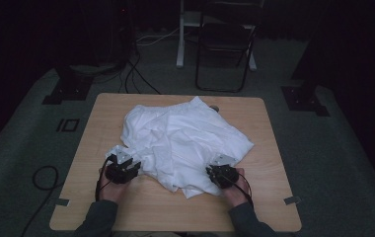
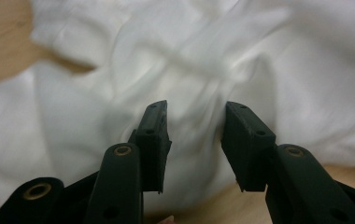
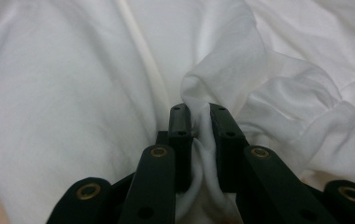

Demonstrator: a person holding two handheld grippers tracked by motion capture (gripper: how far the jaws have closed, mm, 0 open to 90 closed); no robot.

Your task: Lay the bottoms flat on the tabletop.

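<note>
Black jaws of the right gripper (image 3: 199, 119) are closed tight on a bunched fold of the white garment (image 3: 96, 93), the cloth puckering up in a small peak just above the jaw tips and trailing down between them. Fabric spreads to both sides of these jaws, with a raised seam running away up and to their left.

Over on the left gripper (image 2: 195, 123), the jaws stand apart with a clear gap between them; the white garment (image 2: 269, 70) lies just ahead of and under the tips, nothing caught between them. Bare wood of the table (image 2: 3, 42) shows beyond the cloth to the upper left of these jaws.

From the high view, the left gripper (image 1: 122, 167) sits at the garment's near left edge and the right gripper (image 1: 222, 173) at its near right edge, each held in a hand. The crumpled garment (image 1: 185, 138) spreads away from both grippers across the middle of the wooden table (image 1: 269, 197).
</note>
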